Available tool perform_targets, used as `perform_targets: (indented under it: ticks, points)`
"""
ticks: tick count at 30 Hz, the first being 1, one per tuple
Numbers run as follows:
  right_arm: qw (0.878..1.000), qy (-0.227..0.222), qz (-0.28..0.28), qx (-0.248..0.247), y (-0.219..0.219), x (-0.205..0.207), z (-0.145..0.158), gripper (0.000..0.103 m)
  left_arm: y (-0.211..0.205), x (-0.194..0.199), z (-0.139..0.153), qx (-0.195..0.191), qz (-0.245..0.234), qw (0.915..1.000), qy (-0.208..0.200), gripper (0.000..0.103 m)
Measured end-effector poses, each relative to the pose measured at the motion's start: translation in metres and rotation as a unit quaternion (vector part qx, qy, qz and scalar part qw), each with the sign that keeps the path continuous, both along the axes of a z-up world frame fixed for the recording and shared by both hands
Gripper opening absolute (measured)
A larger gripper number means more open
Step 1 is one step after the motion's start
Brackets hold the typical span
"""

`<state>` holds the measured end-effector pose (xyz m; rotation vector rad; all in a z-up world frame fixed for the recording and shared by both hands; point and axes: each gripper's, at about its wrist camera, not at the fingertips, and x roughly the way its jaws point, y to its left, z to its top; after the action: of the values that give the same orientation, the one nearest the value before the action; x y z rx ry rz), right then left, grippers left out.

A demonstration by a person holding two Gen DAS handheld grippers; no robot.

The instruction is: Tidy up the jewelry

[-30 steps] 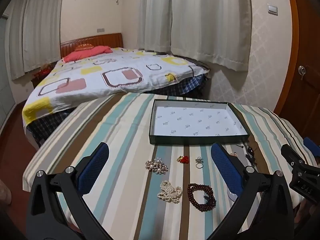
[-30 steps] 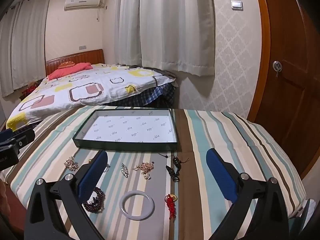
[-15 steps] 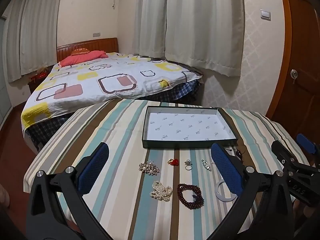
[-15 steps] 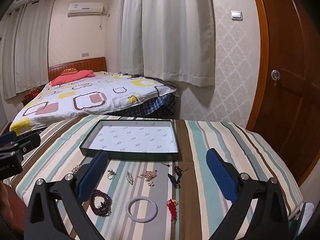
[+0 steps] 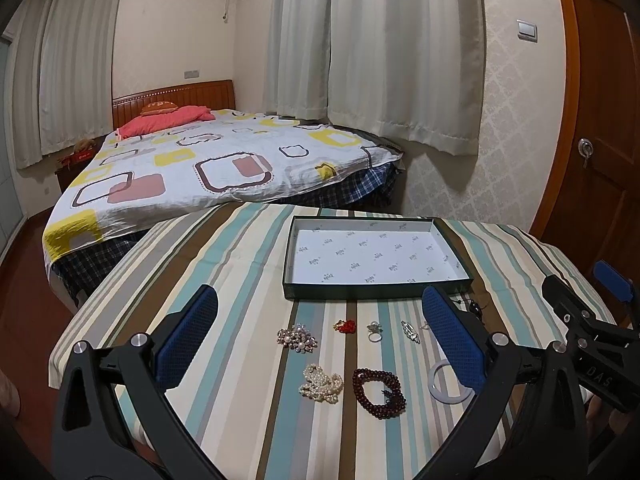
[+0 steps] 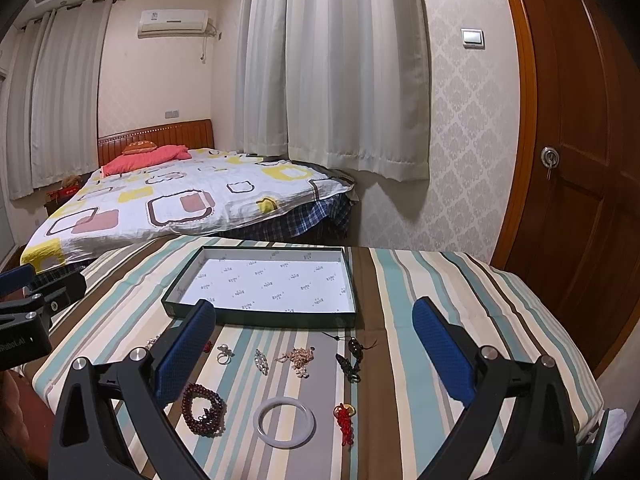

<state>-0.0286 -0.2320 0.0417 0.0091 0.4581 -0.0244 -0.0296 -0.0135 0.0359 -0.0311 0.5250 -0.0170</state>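
A dark green tray (image 5: 372, 291) with a white printed lining lies empty on the striped table; it also shows in the right wrist view (image 6: 256, 317). Jewelry lies in front of it: a pearl brooch (image 5: 297, 338), a pearl bracelet (image 5: 321, 384), a dark red bead bracelet (image 5: 378, 392) (image 6: 203, 403), a red charm (image 5: 345, 325), a ring (image 5: 374, 331) (image 6: 224, 353), a white bangle (image 6: 285, 422), a gold chain (image 6: 298, 358), dark pendants (image 6: 351, 358) and a red tassel (image 6: 345, 422). My left gripper (image 5: 320, 334) is open and empty above the pieces. My right gripper (image 6: 314, 342) is open and empty above them.
The table (image 6: 440, 280) has a striped cloth and drops off at its near and right edges. A bed (image 5: 200, 168) stands behind the table. A wooden door (image 6: 580, 160) is at the right. The right gripper shows at the right of the left wrist view (image 5: 580, 320).
Both grippers have pulled back and risen, so the tray and jewelry sit lower and smaller in view. Both stay open and nothing on the table has moved.
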Motion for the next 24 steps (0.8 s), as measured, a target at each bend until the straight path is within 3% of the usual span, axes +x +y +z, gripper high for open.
perform_targets:
  ticks: [24]
  points:
    - [1.0,-0.003,-0.001,-0.002,0.0026,-0.0033,-0.0043,0.096,0.001,-0.0012,-0.0023,0.0,0.0,1.0,-0.001,0.1]
